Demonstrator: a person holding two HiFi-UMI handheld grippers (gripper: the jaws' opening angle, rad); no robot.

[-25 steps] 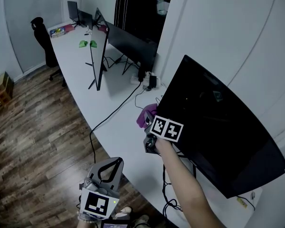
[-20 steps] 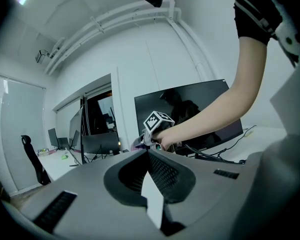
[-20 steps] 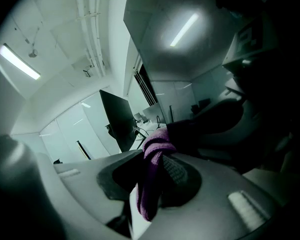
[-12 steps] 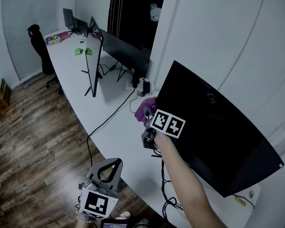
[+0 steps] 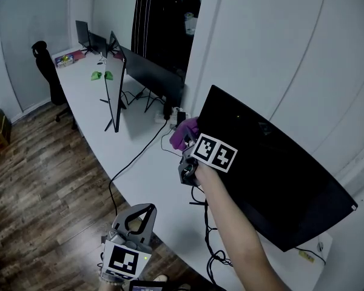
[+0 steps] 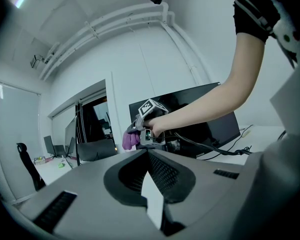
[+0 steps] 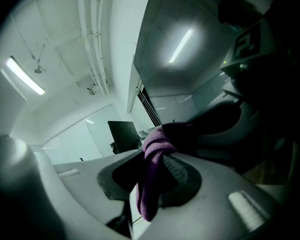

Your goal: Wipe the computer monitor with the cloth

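Note:
The black computer monitor (image 5: 273, 174) stands tilted on the white desk at the right. My right gripper (image 5: 188, 143) is at the screen's left edge, shut on a bunched purple cloth (image 5: 183, 132). In the right gripper view the cloth (image 7: 152, 179) hangs from between the jaws, and the glossy screen (image 7: 190, 84) mirrors a ceiling light. My left gripper (image 5: 147, 209) hangs low over the floor near the desk's front edge, shut on nothing. The left gripper view shows its closed jaws (image 6: 149, 151) and, beyond them, the cloth (image 6: 129, 140) and the monitor (image 6: 210, 124).
The curved white desk (image 5: 139, 162) runs back to the left with two more monitors (image 5: 112, 83) (image 5: 151, 71), cables (image 5: 139, 153) and a power strip (image 5: 170, 111). An office chair (image 5: 45, 59) stands on the wooden floor (image 5: 36, 174). A white wall rises behind the monitor.
My right gripper has carried the cloth a little up along the monitor's left edge. The head view has shifted slightly. The left gripper has stayed where it was.

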